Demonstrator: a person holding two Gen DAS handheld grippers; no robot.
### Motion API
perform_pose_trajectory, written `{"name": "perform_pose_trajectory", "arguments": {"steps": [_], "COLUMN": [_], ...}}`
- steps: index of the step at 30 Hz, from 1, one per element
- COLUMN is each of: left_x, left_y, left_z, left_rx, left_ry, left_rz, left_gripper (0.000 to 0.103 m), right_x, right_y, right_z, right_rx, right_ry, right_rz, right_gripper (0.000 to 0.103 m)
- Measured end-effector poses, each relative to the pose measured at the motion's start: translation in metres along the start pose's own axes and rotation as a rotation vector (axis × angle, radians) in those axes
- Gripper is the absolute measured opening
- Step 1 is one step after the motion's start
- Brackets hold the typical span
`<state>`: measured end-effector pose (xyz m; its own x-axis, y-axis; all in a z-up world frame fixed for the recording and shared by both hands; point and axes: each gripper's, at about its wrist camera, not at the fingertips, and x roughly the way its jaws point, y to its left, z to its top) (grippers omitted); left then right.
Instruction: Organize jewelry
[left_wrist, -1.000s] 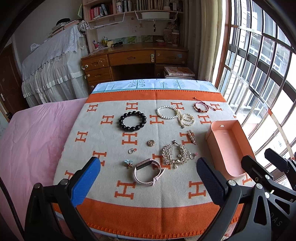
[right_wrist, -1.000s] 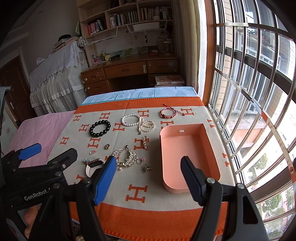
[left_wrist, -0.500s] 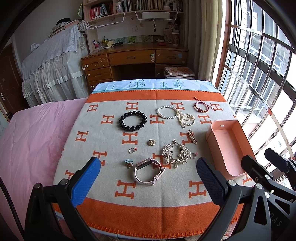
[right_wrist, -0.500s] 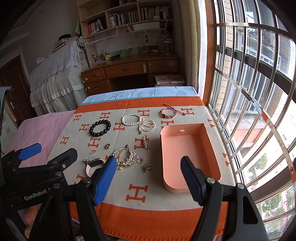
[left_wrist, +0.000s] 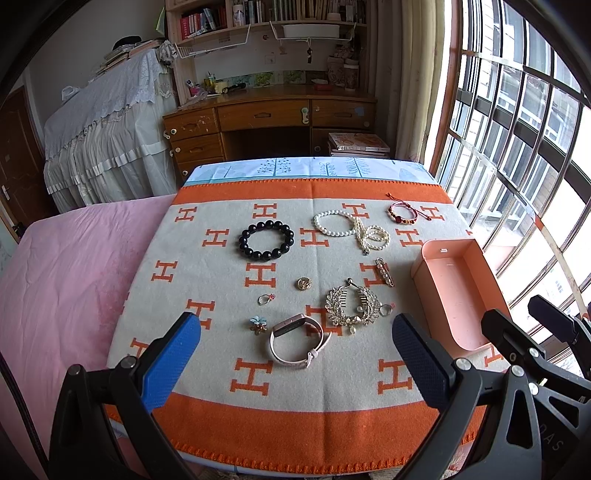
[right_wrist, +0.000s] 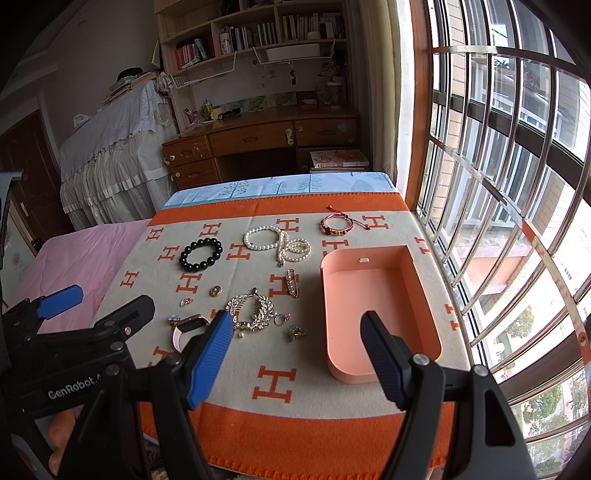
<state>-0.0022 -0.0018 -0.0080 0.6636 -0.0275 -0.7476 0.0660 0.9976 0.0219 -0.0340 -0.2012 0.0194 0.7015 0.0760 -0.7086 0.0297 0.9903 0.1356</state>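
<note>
At six o'clock over the blanket (left_wrist: 288, 398), nothing had shifted from a second earlier: left gripper (left_wrist: 295, 354) and right gripper (right_wrist: 297, 354) hovered agape, empty. Jewelry, watch (left_wrist: 295, 341) included, lay untouched at nine o'clock of the empty pink tray (right_wrist: 424, 295); sorting hadn't begun.

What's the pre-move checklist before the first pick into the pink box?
1. Left gripper open, nothing held: ok.
2. Right gripper open, nothing held: ok.
3. Pink box upright, open, nothing in it: ok.
4. Pieces lying apart on the blanket: not ok for the pearl strands, which overlap; black bead bracelet and pink watch ok.
5. Small ring free of the gold leaf comb: cannot tell, they look close.
</note>
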Motion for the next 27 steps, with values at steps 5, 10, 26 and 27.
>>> {"name": "perform_pose_trajectory", "arguments": {"steps": [5,10,26,27], "left_x": [0.000,0.000,-0.010,-0.010], "left_y": [0.000,0.001,0.008,0.008], "left_z": [0.000,0.001,-0.005,-0.005], "left_rx": [-0.001,-0.001,-0.014,-0.014], "left_ry": [0.003,-0.001,-0.015,-0.015], "left_rz": [0.000,0.000,-0.005,-0.005], "left_gripper": [0.102,0.102,0.102,0.102], "right_x": [0.000,0.000,-0.014,-0.014], "right_y": [0.001,0.002,0.007,0.007], "right_z": [0.000,0.000,-0.006,-0.006], "right_rx": [-0.001,-0.001,-0.012,-0.012], "right_ry": [0.000,-0.001,-0.019,-0.019], "right_rz": [0.000,0.000,0.003,0.004], "right_gripper": [0.072,0.072,0.072,0.072]}}
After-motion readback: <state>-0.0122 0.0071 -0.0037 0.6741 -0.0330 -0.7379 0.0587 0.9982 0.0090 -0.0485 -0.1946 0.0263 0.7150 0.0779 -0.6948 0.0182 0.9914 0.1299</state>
